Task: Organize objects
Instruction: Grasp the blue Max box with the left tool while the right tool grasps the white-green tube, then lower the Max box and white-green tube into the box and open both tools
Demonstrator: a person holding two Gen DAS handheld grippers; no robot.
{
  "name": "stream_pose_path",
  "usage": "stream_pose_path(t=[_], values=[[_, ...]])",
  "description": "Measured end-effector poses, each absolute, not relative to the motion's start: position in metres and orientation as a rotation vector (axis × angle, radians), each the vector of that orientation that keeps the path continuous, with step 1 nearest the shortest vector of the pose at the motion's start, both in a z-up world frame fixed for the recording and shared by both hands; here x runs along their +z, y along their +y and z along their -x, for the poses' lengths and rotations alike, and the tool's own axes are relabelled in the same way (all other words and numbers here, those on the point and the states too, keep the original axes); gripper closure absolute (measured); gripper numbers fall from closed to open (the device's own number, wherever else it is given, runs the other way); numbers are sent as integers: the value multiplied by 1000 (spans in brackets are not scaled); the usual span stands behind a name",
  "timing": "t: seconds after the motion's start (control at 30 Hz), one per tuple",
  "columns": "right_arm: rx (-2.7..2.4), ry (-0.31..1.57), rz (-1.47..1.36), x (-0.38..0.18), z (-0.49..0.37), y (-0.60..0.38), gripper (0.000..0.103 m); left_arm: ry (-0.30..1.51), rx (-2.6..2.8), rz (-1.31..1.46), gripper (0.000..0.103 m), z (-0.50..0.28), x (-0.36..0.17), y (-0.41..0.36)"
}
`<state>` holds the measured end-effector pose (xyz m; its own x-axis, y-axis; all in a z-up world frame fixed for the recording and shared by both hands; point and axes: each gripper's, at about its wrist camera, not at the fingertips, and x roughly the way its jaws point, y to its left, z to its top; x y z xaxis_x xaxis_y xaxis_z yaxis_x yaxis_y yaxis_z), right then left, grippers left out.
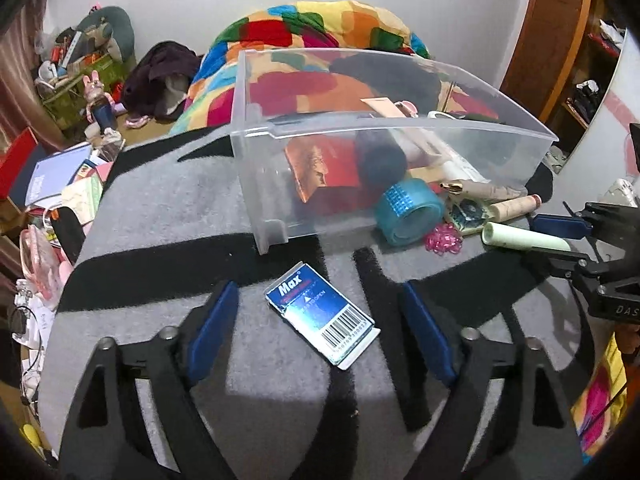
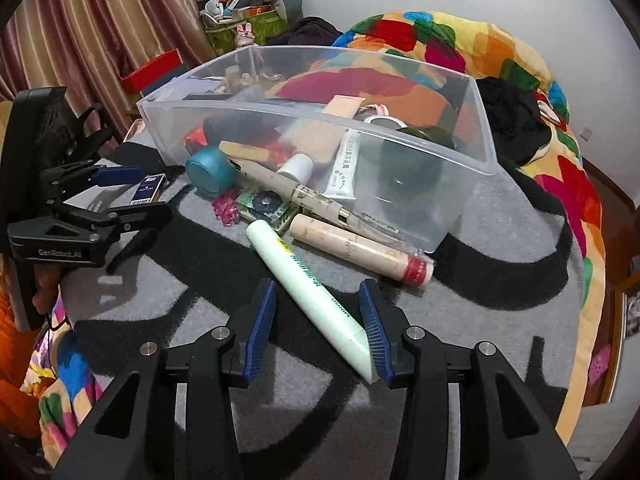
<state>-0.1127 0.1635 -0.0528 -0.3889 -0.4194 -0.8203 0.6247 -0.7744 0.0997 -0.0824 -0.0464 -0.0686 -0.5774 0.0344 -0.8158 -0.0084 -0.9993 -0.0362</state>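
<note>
A clear plastic bin (image 1: 256,184) (image 2: 486,148) lies on a grey and black rug, holding several items. A blue Max staples box (image 1: 320,316) (image 2: 149,189) lies flat between the open jaws of my left gripper (image 1: 320,312) (image 2: 120,194). A pale green tube (image 2: 312,284) (image 1: 524,238) lies between the open jaws of my right gripper (image 2: 320,316) (image 1: 560,240), its tip touching the right finger. A teal tape roll (image 1: 410,216) (image 2: 210,174), pink beads (image 1: 442,238) (image 2: 226,208), a beige tube with a red cap (image 2: 360,252) and a pen (image 2: 296,190) lie by the bin.
A colourful quilt (image 1: 304,36) (image 2: 500,52) lies behind the bin. Books and clutter (image 1: 60,176) crowd the floor at the left. A wooden shelf (image 1: 560,52) stands at the right. Curtains (image 2: 80,32) hang at the left in the right wrist view.
</note>
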Motion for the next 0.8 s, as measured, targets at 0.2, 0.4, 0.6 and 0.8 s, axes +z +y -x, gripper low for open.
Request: stream_pose_path(t=[0.2, 0.4, 0.6, 0.8], values=[[-2166, 266, -1171, -52, 104, 166, 78, -41, 2822, 1385, 59, 64, -67, -53], [-2124, 247, -1162, -50, 89, 165, 89, -11, 2836, 1353, 76, 49, -65, -57], [-2129, 214, -1135, -45, 76, 166, 89, 17, 2834, 1311, 77, 34, -60, -52], [-2170, 152, -1061, -24, 78, 170, 89, 8, 2833, 1242, 77, 28, -43, -44]])
